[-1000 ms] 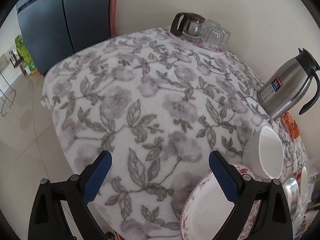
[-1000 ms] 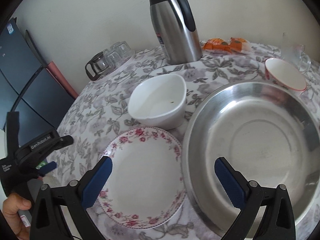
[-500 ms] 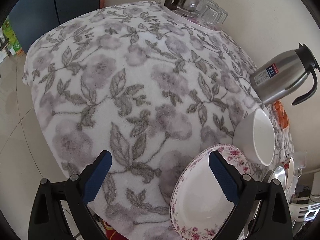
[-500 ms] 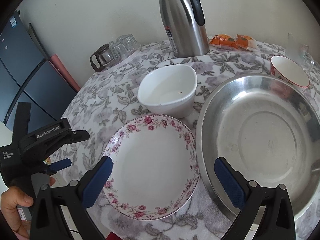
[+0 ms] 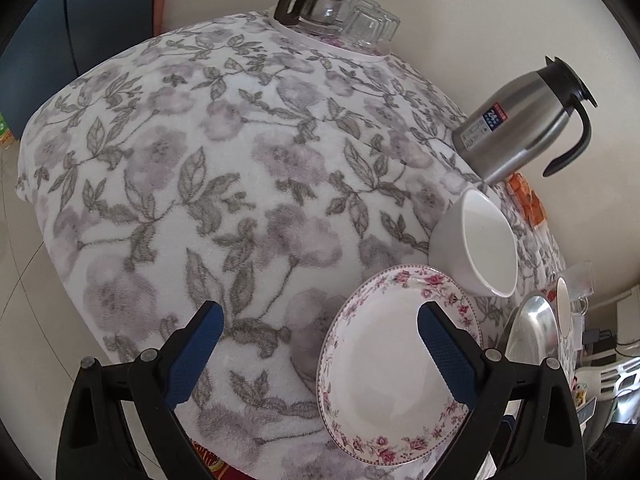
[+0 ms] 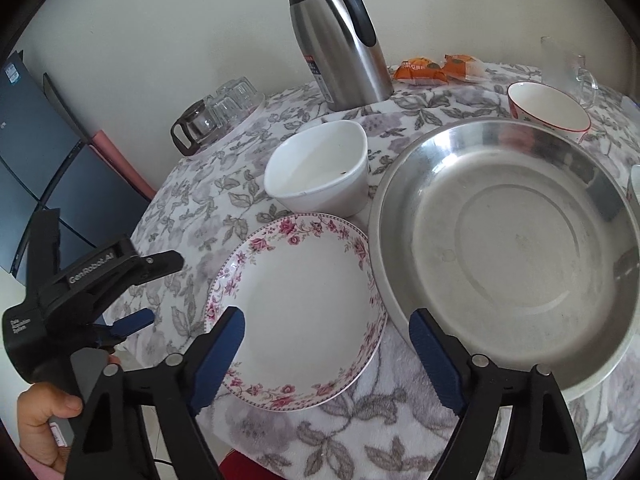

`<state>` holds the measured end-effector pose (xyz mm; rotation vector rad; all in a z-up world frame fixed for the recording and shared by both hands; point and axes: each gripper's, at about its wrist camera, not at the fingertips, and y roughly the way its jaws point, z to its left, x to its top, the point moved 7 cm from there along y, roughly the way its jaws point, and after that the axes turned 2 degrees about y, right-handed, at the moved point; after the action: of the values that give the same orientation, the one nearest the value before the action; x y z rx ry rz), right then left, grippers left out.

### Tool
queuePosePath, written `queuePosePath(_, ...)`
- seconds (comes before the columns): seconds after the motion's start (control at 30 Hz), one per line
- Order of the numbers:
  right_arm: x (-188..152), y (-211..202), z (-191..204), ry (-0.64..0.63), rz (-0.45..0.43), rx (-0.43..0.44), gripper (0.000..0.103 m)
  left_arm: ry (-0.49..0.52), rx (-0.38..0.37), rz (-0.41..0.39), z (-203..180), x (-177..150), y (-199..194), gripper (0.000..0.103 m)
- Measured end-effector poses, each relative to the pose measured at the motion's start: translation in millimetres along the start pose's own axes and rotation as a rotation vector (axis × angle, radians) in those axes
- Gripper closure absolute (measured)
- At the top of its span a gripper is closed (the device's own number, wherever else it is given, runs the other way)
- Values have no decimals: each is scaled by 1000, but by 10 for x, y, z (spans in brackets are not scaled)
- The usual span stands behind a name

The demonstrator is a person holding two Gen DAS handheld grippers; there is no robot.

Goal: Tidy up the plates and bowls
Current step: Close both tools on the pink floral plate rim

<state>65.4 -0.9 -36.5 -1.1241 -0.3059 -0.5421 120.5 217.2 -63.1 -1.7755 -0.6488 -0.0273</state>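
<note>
On my left, my left gripper (image 5: 318,344) hangs off the near edge of the surface (image 5: 224,184), its fingers wide apart and empty; the right one overlaps the rim of the floral plate (image 5: 394,364) in the picture, but I cannot say from this angle whether it touches. In the right wrist view that gripper sits beside the plate's left edge, gripped by my hand (image 6: 44,424).

Next along, the floral plate (image 6: 296,328) lies flat near the front edge of the cloth-covered surface. My right gripper (image 6: 326,350) is poised over its near rim, and its jaws have just been closing a little; they are not yet pressing on anything, with the plate's right rim lying between the fingers.

Behind the plate stands the white bowl (image 6: 320,170), upright and apart from it. To the right is the big steel basin (image 6: 508,248), empty, its rim just beside the plate's. Beyond it, at the far right, sits the red-rimmed bowl (image 6: 548,110).

As I judge it, almost nothing is organized yet: every piece lies single, nothing stacked, nothing in the basin. The plate looks like my first pick; both bowls are left after it.
</note>
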Motion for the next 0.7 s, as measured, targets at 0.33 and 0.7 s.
queuePosePath(0.33, -211, -8, 106, 19, 38, 46, 40, 58, -35, 30, -90, -92, 74, 5)
queuePosePath(0.7, -336, 222, -202, 140, 71, -26, 62, 95, -54, 84, -177, -169, 290, 24)
